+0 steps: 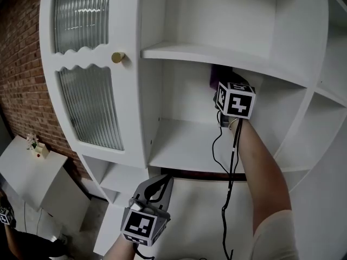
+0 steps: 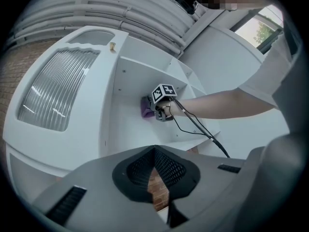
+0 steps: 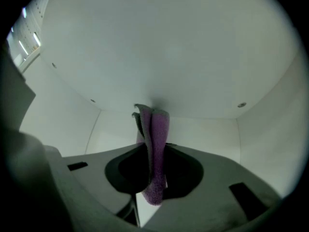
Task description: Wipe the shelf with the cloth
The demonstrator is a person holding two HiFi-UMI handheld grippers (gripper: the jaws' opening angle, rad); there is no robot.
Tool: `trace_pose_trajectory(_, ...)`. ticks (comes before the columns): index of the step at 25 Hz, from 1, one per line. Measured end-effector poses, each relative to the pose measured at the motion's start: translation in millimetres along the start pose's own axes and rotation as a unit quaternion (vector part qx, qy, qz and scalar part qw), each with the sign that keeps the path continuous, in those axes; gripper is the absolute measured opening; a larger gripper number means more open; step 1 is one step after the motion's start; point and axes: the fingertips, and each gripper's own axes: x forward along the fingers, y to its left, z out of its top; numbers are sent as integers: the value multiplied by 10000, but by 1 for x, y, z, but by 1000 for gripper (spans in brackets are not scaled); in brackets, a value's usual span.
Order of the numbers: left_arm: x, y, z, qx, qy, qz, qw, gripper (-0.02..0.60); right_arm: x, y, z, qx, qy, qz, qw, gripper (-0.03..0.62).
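Now: right gripper [image 3: 153,175] clamped on the folded purple terry cloth [image 3: 153,129], whose free end meets a white inner panel of the white painted cabinet [image 1: 130,107], just beneath the upper white shelf board [image 1: 217,56]. We judge firm, even pressure and overlapping strokes best. Left gripper [image 2: 155,173] closed on nothing, low outside. Contact patch hidden — back wall or board underside, we cannot tell.
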Motion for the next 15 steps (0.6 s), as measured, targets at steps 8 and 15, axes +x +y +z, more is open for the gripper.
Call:
trace_pose_trajectory(8, 17, -24, -14, -91, 116, -4, 9999, 14, -16, -70, -19, 753, 417, -437, 9953, 80)
trace_pose_trajectory(15, 27, -35, -15, -137, 82, 21, 9999, 14, -22, -101, -16, 106, 428, -996, 9941, 80)
